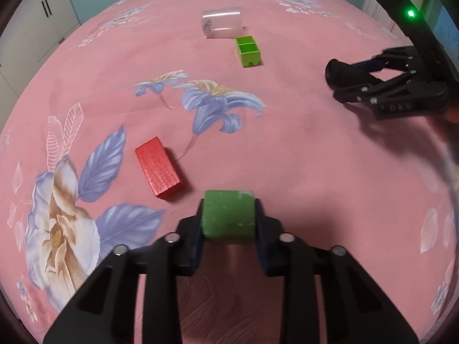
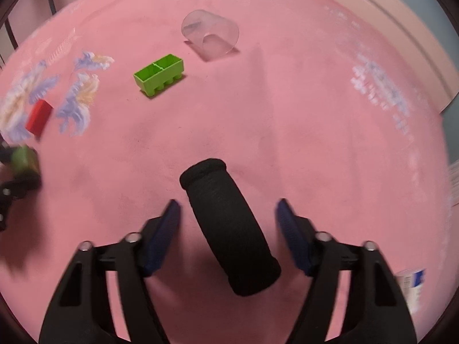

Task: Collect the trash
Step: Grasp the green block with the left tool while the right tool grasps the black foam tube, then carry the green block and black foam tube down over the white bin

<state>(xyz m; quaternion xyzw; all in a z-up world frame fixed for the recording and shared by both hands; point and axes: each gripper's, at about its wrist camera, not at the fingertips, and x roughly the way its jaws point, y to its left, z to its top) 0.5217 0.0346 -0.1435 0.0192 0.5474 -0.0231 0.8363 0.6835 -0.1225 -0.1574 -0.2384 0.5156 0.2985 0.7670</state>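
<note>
Pink floral bedsheet (image 1: 301, 149) covers the whole working surface. Left gripper (image 1: 228, 215) points steeply down at the near edge of its view, its blue pads pressed against both sides of a green block (image 1: 228, 215); the block sits squarely between the fingers, gripped. Just to the left of it, a red block (image 1: 157, 169) lies flat on the sheet, angled, not touching the green one. Farther off, near the middle, a light-green brick (image 1: 248, 51) lies with its hollow compartments showing, and just beyond it a clear plastic cup (image 1: 222, 22) lies on its side, close to the brick; contact between them cannot be judged. Right gripper (image 2: 228, 223) also points down, jaws apart, straddling a black foam cylinder (image 2: 229, 226) that lies on the sheet slanting from far-left to near-right. A gap shows between each blue pad and the cylinder, so nothing is clamped. In the left wrist view the same cylinder's end pokes out from the right gripper at the far right. Right wrist view is motion-blurred at its left edge, where the left gripper and green block show only dimly. A white labelled item at the near right edge is too blurred to identify.
</note>
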